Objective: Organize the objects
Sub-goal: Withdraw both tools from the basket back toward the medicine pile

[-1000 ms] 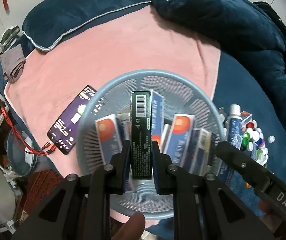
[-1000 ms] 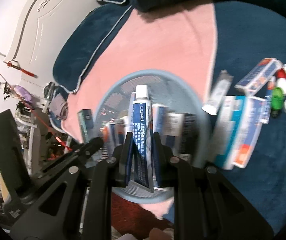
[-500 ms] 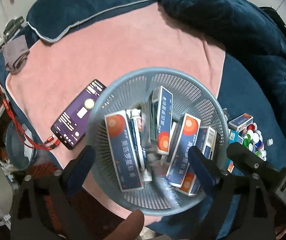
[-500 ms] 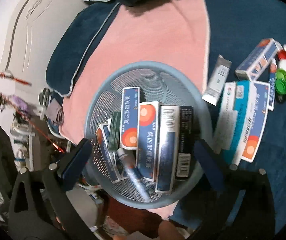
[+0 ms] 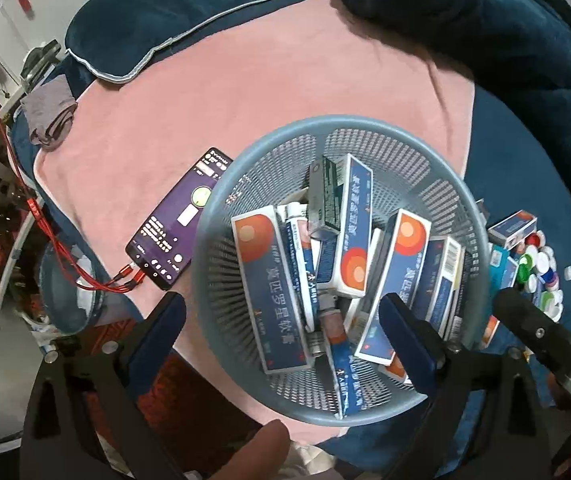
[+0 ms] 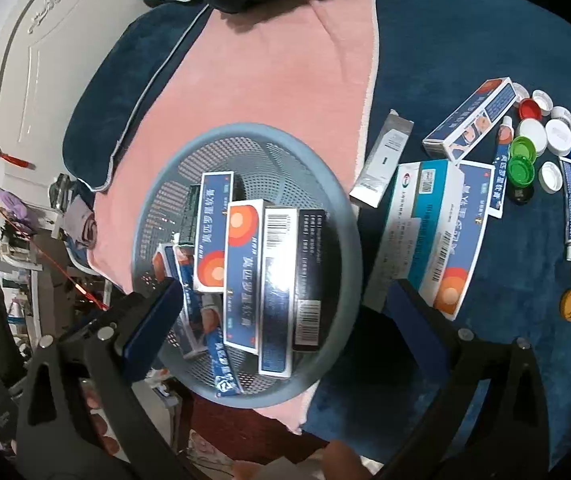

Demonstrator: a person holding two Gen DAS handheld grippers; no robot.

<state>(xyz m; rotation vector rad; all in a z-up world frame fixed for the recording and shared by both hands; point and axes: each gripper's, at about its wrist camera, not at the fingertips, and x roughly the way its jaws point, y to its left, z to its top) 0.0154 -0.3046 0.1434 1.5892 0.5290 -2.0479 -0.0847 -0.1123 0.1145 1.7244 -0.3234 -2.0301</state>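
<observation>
left tongs (image 5: 281, 334) opening wide, holding nothing, hanging over basket (image 5: 437, 148) to drop clear | right tongs (image 6: 281, 320) standing wide, empty | boxes (image 5: 269, 288) piling inside basket between pads | loose cartons (image 6: 441, 240) and caps (image 6: 549, 140) waiting beyond right pad on bed (image 6: 465, 60)

Each tool (image 5: 285, 332) is black plastic with blue pads (image 6: 151, 322) and silver screws.
</observation>
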